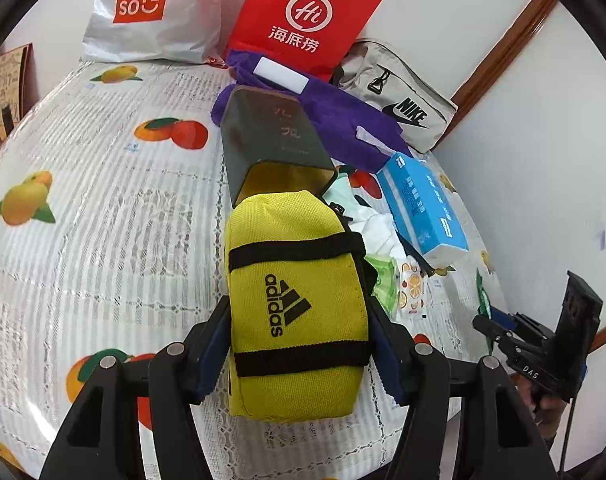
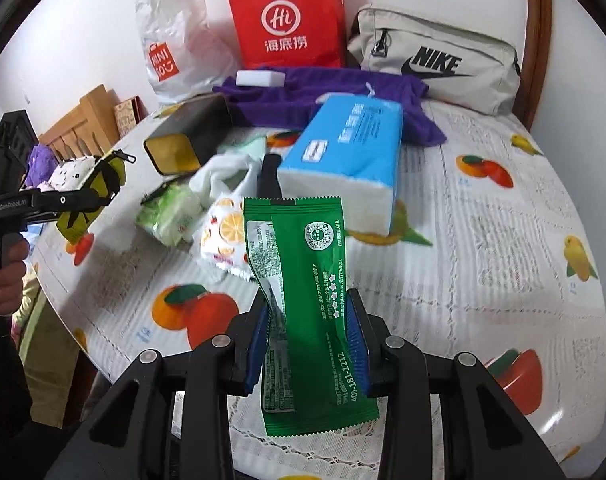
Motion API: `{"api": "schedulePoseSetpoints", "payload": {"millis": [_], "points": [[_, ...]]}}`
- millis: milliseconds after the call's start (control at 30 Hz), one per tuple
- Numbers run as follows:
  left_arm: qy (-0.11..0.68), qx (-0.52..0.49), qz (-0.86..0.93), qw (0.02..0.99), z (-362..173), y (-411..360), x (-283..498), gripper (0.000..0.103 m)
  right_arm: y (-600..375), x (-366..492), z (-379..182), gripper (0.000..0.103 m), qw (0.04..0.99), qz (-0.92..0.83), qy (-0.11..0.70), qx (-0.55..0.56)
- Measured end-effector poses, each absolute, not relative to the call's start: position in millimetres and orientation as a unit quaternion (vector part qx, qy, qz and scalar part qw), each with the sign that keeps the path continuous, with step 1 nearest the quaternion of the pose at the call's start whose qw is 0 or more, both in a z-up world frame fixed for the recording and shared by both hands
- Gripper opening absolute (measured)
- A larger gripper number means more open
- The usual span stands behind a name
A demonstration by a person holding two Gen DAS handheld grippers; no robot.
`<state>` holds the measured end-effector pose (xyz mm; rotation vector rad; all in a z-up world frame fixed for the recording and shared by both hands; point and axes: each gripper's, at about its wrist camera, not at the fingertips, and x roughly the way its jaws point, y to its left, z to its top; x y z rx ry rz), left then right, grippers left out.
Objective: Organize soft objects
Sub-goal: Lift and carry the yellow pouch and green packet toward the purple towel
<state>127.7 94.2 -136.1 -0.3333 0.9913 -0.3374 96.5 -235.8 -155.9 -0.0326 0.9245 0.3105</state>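
Above the bench [image 2: 483, 216] with the fruit-printed cloth, my left tongs [image 1: 299, 344] grip a yellow fabric pouch with black straps [image 1: 295, 300], and my right tongs [image 2: 309, 344] are closed on a green foil sachet [image 2: 303, 292], lifted clear. I judge the step is carrying; next I must choose a place, perhaps the pouch. Only the right view shows the pouch's open zipper.

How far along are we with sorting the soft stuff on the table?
Early, as far as the pictures show. Nothing looks stowed. In hand: the left gripper grips the yellow pouch, and the right gripper grips a green packet. Left on the table: tissue pack, purple towel, white cloth, two small wipe packs.
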Motion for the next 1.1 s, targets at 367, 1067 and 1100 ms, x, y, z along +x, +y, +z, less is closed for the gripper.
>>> {"api": "schedulePoseSetpoints", "payload": {"millis": [367,1067,1100], "points": [[0.464,-0.156,-0.155,0.858,-111.0,97.6,147.3,0.061,-240.4,122.8,-121.6,0.036,0.891,0.157,0.426,-0.002],[0.465,-0.149,-0.174,0.855,-79.7,74.2,233.6,0.061,-235.6,215.2,-88.1,0.036,0.898,0.152,0.413,0.014],[0.465,-0.150,-0.182,0.853,-79.3,71.1,240.6,0.061,-235.3,220.4,-87.9,0.036,0.898,0.151,0.414,0.014]]}}
